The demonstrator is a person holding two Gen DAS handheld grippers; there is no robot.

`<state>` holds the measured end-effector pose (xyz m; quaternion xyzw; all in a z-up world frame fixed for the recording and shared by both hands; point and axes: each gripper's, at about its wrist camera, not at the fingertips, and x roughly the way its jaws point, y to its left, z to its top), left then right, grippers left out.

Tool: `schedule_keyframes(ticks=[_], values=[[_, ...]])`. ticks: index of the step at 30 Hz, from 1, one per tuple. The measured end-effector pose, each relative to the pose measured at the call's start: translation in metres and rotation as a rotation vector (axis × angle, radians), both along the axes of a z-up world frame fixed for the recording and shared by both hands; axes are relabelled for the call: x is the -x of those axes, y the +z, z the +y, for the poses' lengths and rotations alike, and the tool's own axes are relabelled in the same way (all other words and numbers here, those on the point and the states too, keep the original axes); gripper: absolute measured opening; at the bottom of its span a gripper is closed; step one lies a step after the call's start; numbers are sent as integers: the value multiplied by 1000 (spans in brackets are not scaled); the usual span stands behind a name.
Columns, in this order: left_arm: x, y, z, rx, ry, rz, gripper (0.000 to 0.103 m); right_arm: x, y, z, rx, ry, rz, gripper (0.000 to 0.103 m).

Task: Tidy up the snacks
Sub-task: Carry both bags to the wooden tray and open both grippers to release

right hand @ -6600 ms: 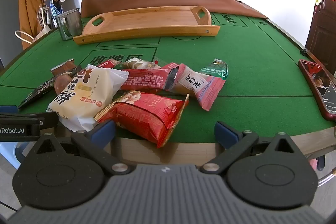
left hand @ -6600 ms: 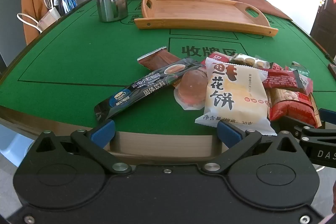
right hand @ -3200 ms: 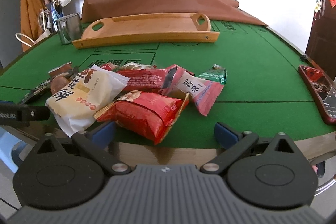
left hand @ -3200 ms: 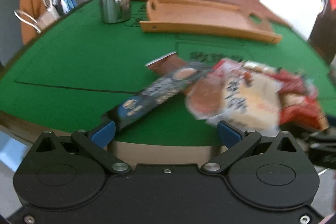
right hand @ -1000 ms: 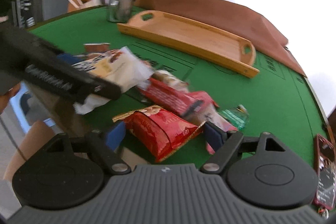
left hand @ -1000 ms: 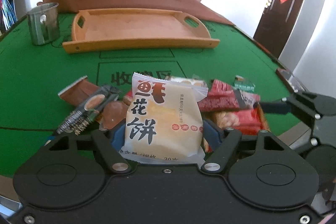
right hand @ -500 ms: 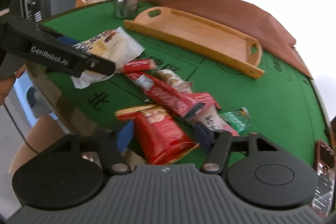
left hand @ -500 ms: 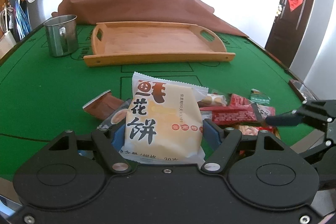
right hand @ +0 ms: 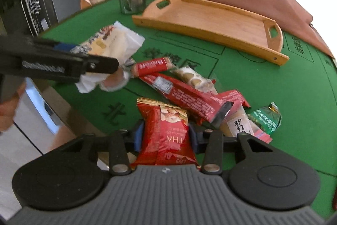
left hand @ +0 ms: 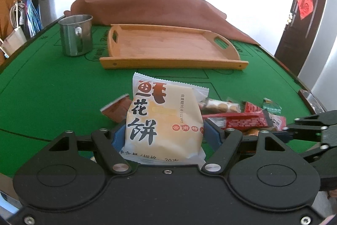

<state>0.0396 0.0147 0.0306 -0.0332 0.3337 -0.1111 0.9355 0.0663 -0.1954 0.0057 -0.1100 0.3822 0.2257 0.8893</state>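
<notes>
My left gripper (left hand: pixel 165 136) is shut on a white flower-cake packet (left hand: pixel 164 119) and holds it above the green table, short of the empty wooden tray (left hand: pixel 168 50). In the right wrist view this gripper (right hand: pixel 69 60) and its packet (right hand: pixel 114 39) show at the left. My right gripper (right hand: pixel 166 138) is shut on a red nut bag (right hand: pixel 166 134) at the table's near edge. A long red bar (right hand: pixel 185 96), a biscuit roll (right hand: pixel 192 77), a small red stick (right hand: pixel 153 64), a pink packet (right hand: pixel 242 125) and a green packet (right hand: pixel 265 119) lie piled on the felt.
A steel mug (left hand: pixel 76 37) stands left of the tray (right hand: pixel 210 20). A brown cloth (left hand: pixel 151 10) lies behind it. A brown sachet (left hand: pixel 117 109) and a jelly cup (right hand: pixel 114 80) lie near the left gripper. A phone (left hand: pixel 311 99) lies at the far right edge.
My left gripper has lifted the cake packet and carried it forward toward the tray. My right gripper has closed on the red nut bag.
</notes>
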Motion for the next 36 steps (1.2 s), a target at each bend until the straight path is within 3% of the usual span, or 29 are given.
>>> schedule_keyframes(ticks=[7, 16, 24, 30, 36], values=[[-13, 14, 11, 29, -2, -20, 73, 1, 33, -15, -91, -53, -71, 47], [-57, 46, 15, 47, -8, -83, 73, -58, 61, -43, -177, -235, -130, 47], [-130, 56, 7, 95, 5, -5, 73, -130, 78, -50, -176, -388, -167, 48], [-192, 43, -14, 107, 23, 83, 73, -188, 69, -46, -127, -457, -133, 48], [-242, 29, -26, 114, 50, 101, 73, -232, 49, -47, -132, -497, -126, 48]])
